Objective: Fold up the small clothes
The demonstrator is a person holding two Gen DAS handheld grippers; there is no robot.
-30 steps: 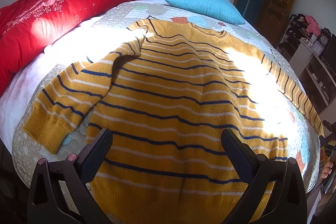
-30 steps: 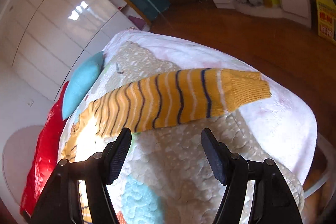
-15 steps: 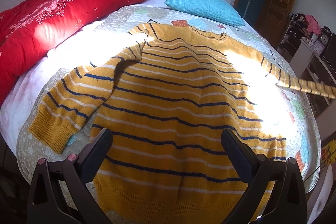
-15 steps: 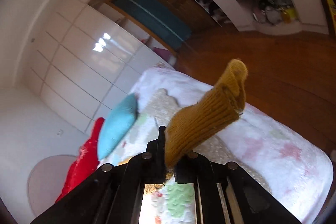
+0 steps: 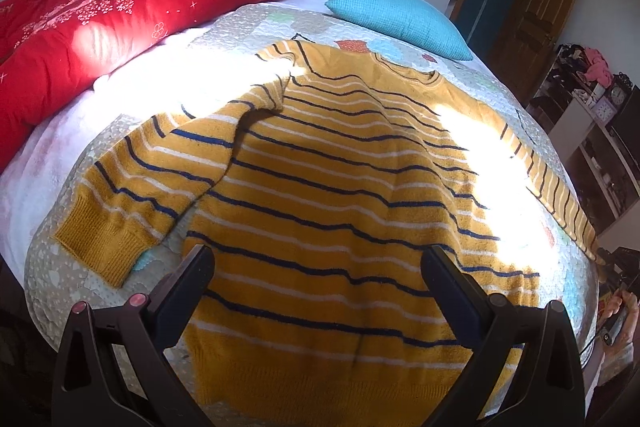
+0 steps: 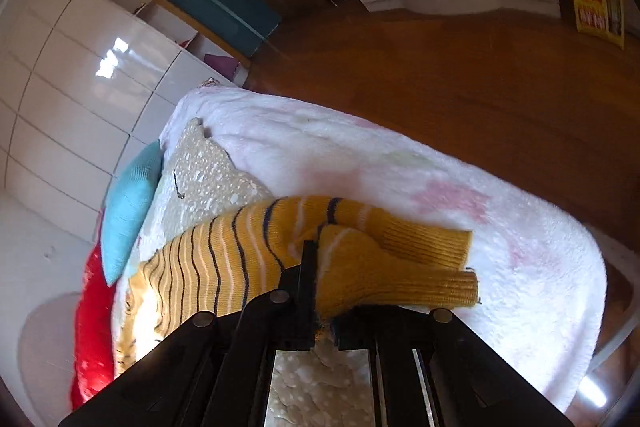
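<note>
While the sweater (image 5: pixel 340 195) is spread flat mid-bed, its cuff (image 6: pixel 400 267) is pinched in the closed right gripper (image 6: pixel 324 323) at the bed's right edge; the left gripper (image 5: pixel 316 291) is held open. The sleeve should be carried low across the body.

The left wrist camera looks from the bed's foot toward 12 o'clock over the mustard-yellow knitted jumper with navy and white stripes (image 5: pixel 332 187); the right wrist camera sits close above its right sleeve, rolled sideways. Both share the turquoise textured pillow (image 5: pixel 396 19).
</note>
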